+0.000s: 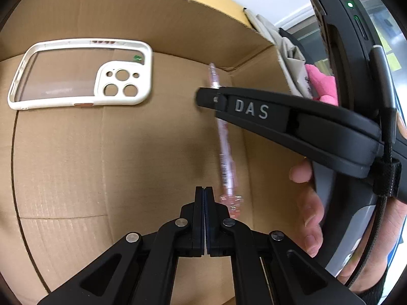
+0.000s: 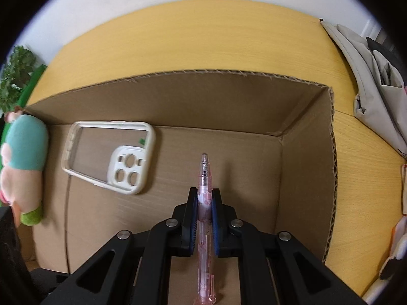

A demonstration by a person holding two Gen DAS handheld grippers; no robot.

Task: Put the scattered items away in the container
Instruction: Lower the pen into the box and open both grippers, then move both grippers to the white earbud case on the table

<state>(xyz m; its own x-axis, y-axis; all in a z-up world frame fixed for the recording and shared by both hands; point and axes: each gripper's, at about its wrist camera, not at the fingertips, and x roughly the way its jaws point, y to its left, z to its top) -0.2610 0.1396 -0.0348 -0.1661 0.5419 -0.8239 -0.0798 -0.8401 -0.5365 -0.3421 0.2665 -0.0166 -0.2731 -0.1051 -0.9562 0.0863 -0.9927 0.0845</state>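
Right wrist: pen (image 2: 204, 200) between hand-held gripper (image 2: 204, 198) pads.

2 handheld grippers angle steeply downward, both with jaws drawn in.

The left gripper (image 1: 204, 190) has its 2 fingers pressed flat together, nothing between them. The right gripper (image 2: 205, 196) is clamped on a pink pen (image 2: 205, 178) lying along its fingers; a hand (image 1: 311, 218) wraps its grey handle at the right, fingertips curled inward.
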